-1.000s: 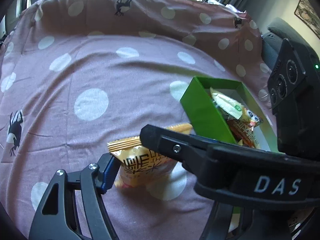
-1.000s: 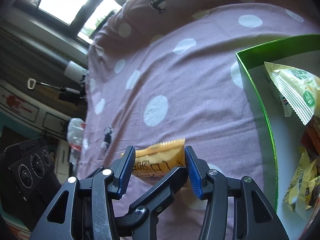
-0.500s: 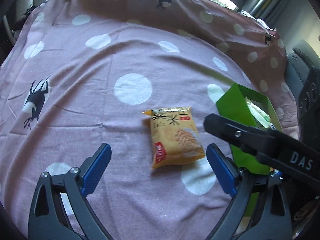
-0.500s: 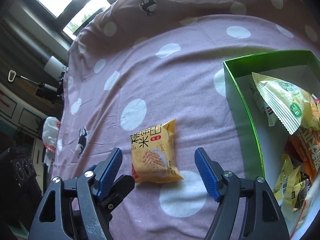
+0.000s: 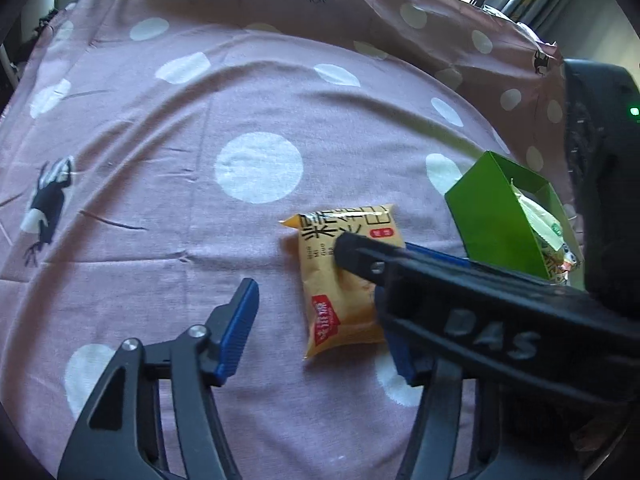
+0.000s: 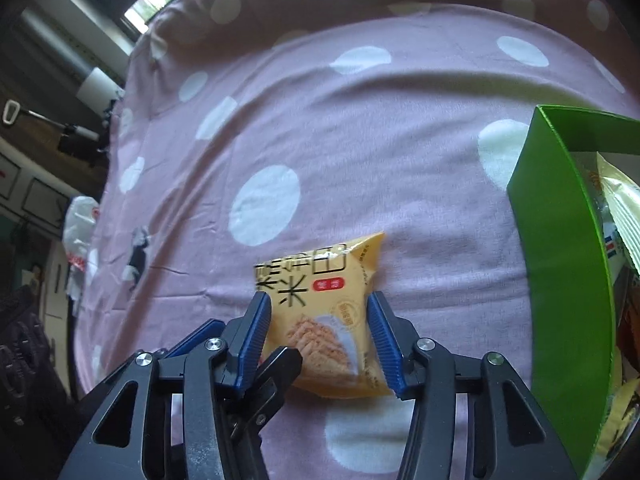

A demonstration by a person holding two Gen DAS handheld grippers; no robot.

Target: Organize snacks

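An orange-yellow snack packet (image 5: 344,280) (image 6: 320,320) lies flat on the pink dotted cloth (image 5: 200,100). My right gripper (image 6: 318,300) is closing on it, and its blue pads (image 6: 256,332) touch the packet's left and right edges. One right finger (image 5: 360,260) crosses over the packet in the left wrist view. My left gripper (image 5: 320,320) is also closing, with the packet between its jaws. Its left pad (image 5: 240,320) stands clear of the packet and the other pad is partly hidden. A green box (image 5: 488,220) (image 6: 560,260) stands just right of the packet.
The green box holds several snack packets (image 6: 624,208). The cloth rises in a fold at the back below a window. A white plastic bag (image 6: 80,232) hangs beyond the cloth's left edge. Bare cloth spreads left of and behind the packet.
Half a second ago both grippers stood wide open above the packet lying on the cloth. Both have dropped closer and narrowed, and the right pads now touch its sides.
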